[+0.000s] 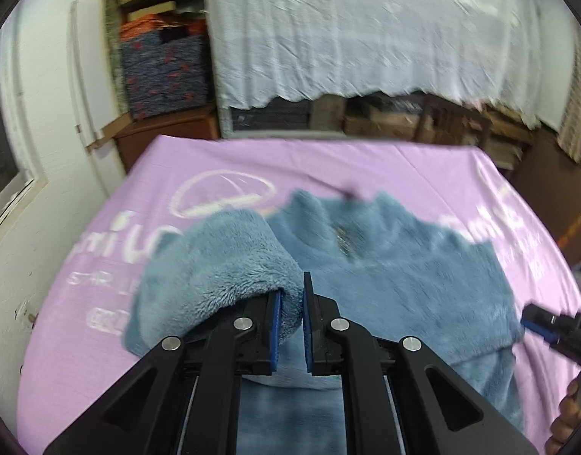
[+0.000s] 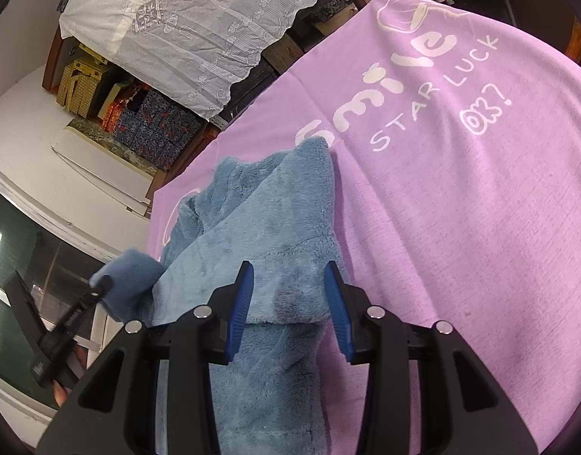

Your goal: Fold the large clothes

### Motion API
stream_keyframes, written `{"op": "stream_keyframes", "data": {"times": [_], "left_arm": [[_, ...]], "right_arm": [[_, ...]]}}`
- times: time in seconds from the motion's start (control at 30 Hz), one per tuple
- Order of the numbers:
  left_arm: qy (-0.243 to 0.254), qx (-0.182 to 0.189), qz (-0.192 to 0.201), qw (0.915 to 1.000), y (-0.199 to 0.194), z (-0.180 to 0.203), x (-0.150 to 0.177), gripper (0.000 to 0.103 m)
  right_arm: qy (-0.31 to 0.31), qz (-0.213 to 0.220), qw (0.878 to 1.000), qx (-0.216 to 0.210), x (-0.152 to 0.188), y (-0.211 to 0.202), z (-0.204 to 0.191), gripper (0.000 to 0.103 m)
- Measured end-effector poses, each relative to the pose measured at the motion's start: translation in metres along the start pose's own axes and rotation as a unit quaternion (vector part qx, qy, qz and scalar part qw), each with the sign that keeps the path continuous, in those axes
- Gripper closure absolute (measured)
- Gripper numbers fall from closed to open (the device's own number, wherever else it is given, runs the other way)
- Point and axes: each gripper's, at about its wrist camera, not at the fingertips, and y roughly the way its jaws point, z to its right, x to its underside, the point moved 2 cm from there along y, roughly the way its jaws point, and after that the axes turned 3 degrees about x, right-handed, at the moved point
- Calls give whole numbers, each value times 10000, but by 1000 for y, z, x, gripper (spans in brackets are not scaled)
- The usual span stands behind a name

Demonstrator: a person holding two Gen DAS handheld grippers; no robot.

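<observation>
Pink table cover (image 2: 461,227) printed in white: "smile", "STAR LUCK", "OK?"; same print blurred in left wrist view.

Left claw (image 1: 289,318) clamped shut, angled downward; right claw (image 2: 288,313) partly spread.

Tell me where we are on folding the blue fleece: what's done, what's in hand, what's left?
Done: the blue fleece garment lies spread on the pink sheet, one side already turned over. In hand: the left claw is shut on a fleece sleeve, lifted beside the body; the right claw sits over the near edge, grip unclear. Left: lay that sleeve across, then fold the hanging lower part.
</observation>
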Motion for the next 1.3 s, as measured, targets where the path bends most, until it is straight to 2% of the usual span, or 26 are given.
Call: {"op": "stream_keyframes", "data": {"times": [0.07,0.17,0.27,0.37,0.43,0.5,0.57,0.63,0.7,0.83,0.93,1.0,1.07,1.13,1.23,1.3], "left_arm": [[233,36,-197,9995,14,14,11,93],[535,-100,-648,9964,43,31,33,87],[769,-294,-551,9951,43,37,42,80],[766,-142,-539,9955,32,35,43,62],[760,-22,-413,9963,15,29,41,40],[822,-87,-145,9965,-6,17,41,33],[830,-320,59,9960,-23,0,38,26],[679,-447,132,9966,-32,-21,35,24],[297,-595,147,9977,-34,-53,30,24],[-661,-399,96,9970,-32,-106,27,24],[-953,-541,-137,9939,-16,-128,30,24],[-1125,-526,-321,9917,-3,-140,36,24],[-1285,-476,-414,9897,4,-152,43,24],[-1425,-406,-457,9879,6,-164,46,24],[-1714,-308,-425,9838,4,-185,46,24],[-1883,-363,-375,9807,-2,-199,46,24]], "right_arm": [[37,-5,10000,-32,0,-1,1,64],[72,-18,9999,-71,0,-2,1,64],[73,-35,9999,-87,-1,-2,1,64],[46,-66,9999,-84,0,-2,0,64],[16,-70,9999,-72,0,-2,-1,64],[-18,-63,10000,-62,1,-2,-3,64],[-79,-53,9999,-59,2,-2,-6,64],[-158,-46,9999,-50,3,-1,-10,64],[-309,-30,9995,-36,6,-1,-16,64],[-744,28,9972,-33,15,-2,-35,64],[-1255,151,9919,-91,24,-7,-57,64],[-1712,279,9846,-203,33,-12,-77,63],[-2138,383,9758,-247,45,-14,-99,55],[-2562,335,9657,-259,58,-9,-123,52],[-3451,210,9383,-38,88,8,-166,48],[-4084,222,9124,153,112,23,-198,45]]}}
